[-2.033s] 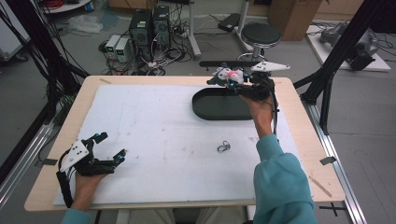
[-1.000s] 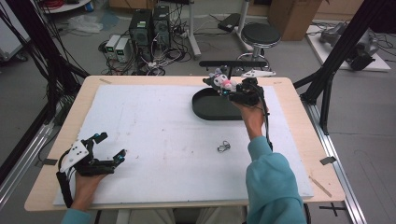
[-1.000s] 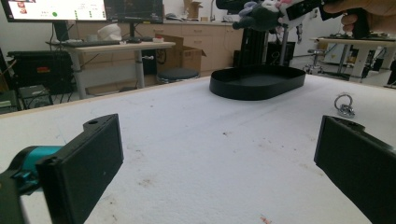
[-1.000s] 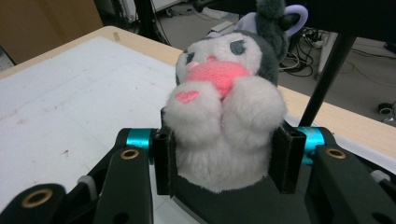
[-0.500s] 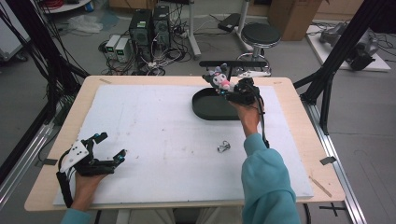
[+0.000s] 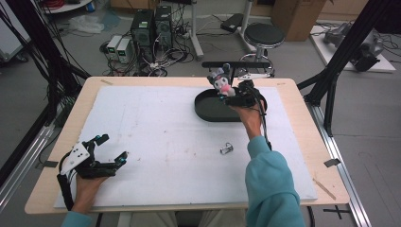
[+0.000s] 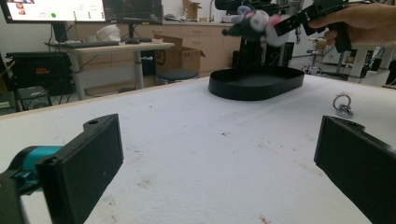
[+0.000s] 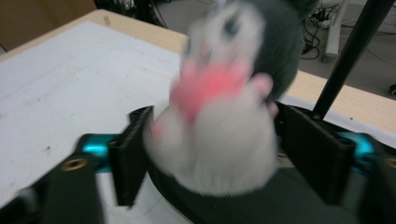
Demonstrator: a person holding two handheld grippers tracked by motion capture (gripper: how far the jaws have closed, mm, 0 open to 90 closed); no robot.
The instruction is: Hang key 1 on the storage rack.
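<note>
Plush toy (image 6: 222, 81): above black tray (image 6: 208, 109), blurred (prob. dropping)
Right gripper (image 6: 232, 96): jaws just spread, toy between, grip looks released
Left gripper (image 6: 109, 151): spread, empty

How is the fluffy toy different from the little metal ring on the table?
The plush toy is soft and fuzzy, grey, white and pink; the metal ring is hard, shiny and silver. The plush toy is much bigger than the metal ring. The plush toy sits up in the air between the jaws of the right gripper, above the black tray; the metal ring lies alone on the white table cover.
</note>
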